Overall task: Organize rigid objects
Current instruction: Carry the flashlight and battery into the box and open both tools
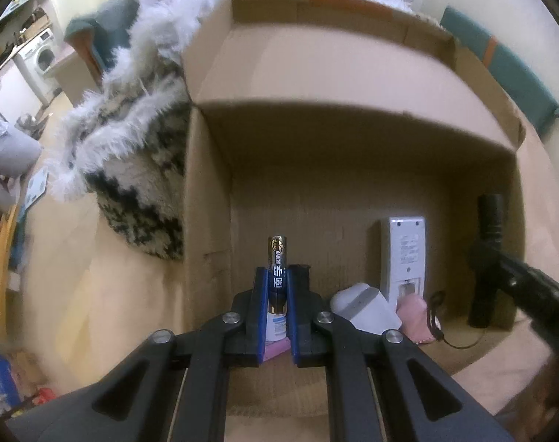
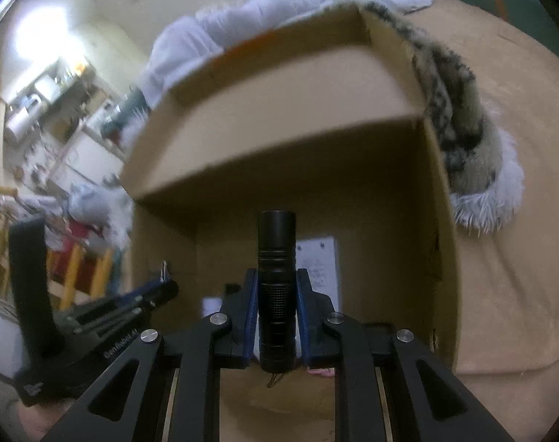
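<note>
The left gripper (image 1: 277,276) was pinching a slim battery (image 1: 276,258) upright between its blue pads, gripped at the middle of its body, above the open cardboard box (image 1: 353,84); the right gripper (image 2: 277,287) was pressed together on a black flashlight (image 2: 276,258), also held by the middle of its barrel, with the head pointing into the same box. The battery seemed light, stiff and smooth, so it could slide along the pads if the grip loosened – the hold at mid-length looked sensible; the flashlight seemed heavier and rigid, and its knurled band, where the pads sat, probably gave good friction. Neither thing looked fragile, so I judged a short drop into the box would not harm them. On the battery wrapper two white Chinese characters on a blue field could be read, 南孚, and above them a gold round emblem too small to read. In the box, by the far wall, lay a white remote-like device (image 1: 404,254) with small printed text on its back – not legible; near it were a white rounded object (image 1: 364,305) and a pink thing (image 1: 413,313) that I could not identify.
</note>
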The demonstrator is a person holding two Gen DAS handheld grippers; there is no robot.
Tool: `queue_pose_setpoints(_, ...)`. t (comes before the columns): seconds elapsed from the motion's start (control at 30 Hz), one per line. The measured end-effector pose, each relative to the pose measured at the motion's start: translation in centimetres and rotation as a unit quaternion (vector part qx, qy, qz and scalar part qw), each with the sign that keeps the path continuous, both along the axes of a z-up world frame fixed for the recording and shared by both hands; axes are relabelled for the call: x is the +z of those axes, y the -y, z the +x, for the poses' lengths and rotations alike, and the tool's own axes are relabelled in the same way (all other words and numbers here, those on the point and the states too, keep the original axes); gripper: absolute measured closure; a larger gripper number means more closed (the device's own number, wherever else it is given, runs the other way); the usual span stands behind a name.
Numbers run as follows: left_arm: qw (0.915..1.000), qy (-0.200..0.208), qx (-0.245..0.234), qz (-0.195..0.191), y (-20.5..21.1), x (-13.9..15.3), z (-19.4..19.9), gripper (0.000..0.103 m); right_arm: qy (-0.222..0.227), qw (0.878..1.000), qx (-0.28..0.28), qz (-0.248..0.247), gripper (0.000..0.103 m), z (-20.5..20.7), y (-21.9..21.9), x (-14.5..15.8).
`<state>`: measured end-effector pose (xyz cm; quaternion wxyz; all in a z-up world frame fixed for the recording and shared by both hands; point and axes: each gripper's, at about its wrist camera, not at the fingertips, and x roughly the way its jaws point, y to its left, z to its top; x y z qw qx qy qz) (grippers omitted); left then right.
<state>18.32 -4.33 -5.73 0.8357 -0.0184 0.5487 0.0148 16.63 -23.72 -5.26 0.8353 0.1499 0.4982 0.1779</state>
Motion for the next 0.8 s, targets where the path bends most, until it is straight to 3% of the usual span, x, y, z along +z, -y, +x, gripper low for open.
queue_pose_setpoints(0.2,0.9999,0.003,-0.011,0.010,0.2,-1.1,0.2,0.094,-0.043,0.999,0.012,-0.022,0.083,0.7,-0.9,-2.2)
queue_pose_setpoints(0.33,0.9988,0.028,-0.036,0.021,0.9,-0.6,-0.1,0.094,-0.060,0.998,0.012,-0.024,0.083,1.4,-1.2,-3.2)
queue_pose_setpoints(0.5,0.9998,0.009,-0.020,0.003,0.5,-1.1,0.1,0.094,-0.074,0.997,0.006,-0.021,0.083,1.8,-1.3,-4.0)
queue_pose_setpoints(0.8,0.9994,-0.002,-0.036,-0.001,0.8,-1.9,0.3,0.094,-0.107,0.994,-0.012,-0.036,0.083,2.7,-0.8,-5.8)
